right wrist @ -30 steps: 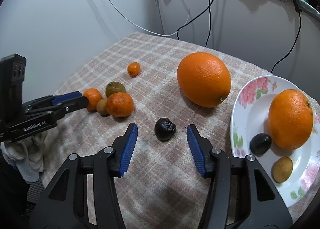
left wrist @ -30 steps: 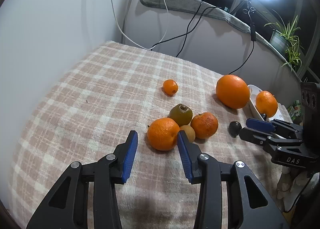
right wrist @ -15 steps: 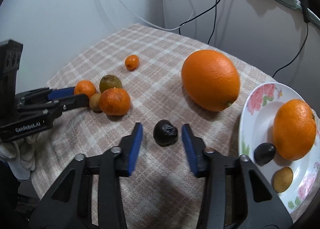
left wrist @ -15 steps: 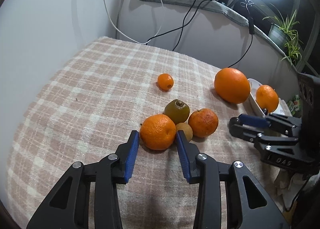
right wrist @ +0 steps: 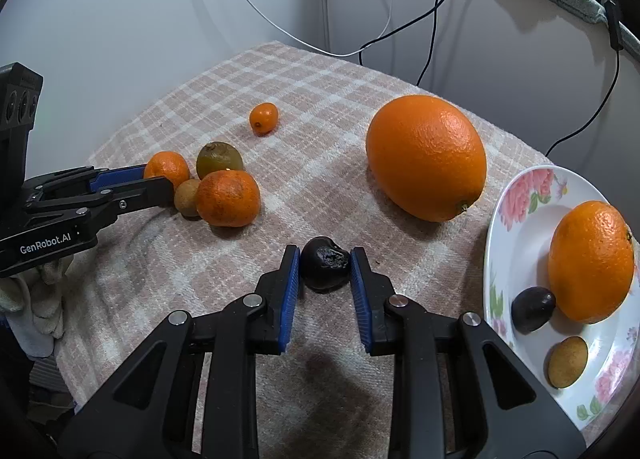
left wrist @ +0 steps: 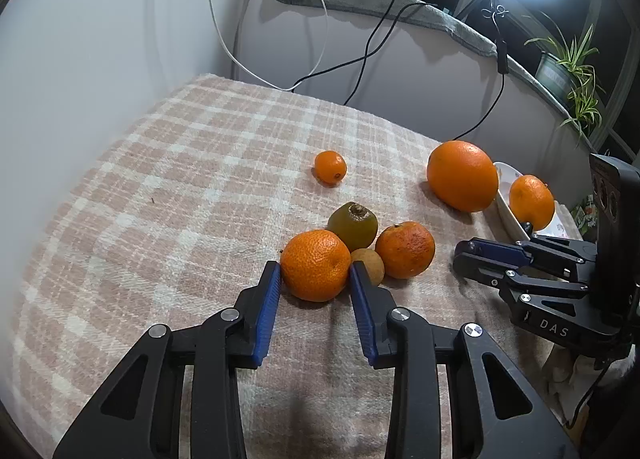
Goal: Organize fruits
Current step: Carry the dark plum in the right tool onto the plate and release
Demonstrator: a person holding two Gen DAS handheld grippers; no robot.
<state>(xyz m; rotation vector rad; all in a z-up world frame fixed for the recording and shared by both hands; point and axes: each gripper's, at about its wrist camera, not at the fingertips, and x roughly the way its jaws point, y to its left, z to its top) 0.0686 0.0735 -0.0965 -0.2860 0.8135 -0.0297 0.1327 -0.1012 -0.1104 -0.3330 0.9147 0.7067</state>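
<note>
While narrowing from the wide spread of a second ago, now pressing both blue pads of the left gripper [left wrist: 315,265] against the sides of the mandarin [left wrist: 314,255], apparently clamping it, though not yet lifting it off the checked cloth [left wrist: 208,163]. Crowding that mandarin on its right: a small brown fruit [left wrist: 368,265] touching it, with a green fruit [left wrist: 353,221] and a redder mandarin [left wrist: 405,249] just beyond, so risking a nudge to the neighbours on the lift.

Doing the same with the right gripper [right wrist: 326,253]: having eased forward and drawn in, now squeezing the dark wrinkled fruit [right wrist: 325,269] between its pads, seemingly clamped, the fruit sitting alone on the cloth near the big orange [right wrist: 426,157].

Waiting at the right: the flowered plate [right wrist: 516,195], already carrying three fruits. Judging from this, finishing two grasps at once and heading next for the carry to the plate.
</note>
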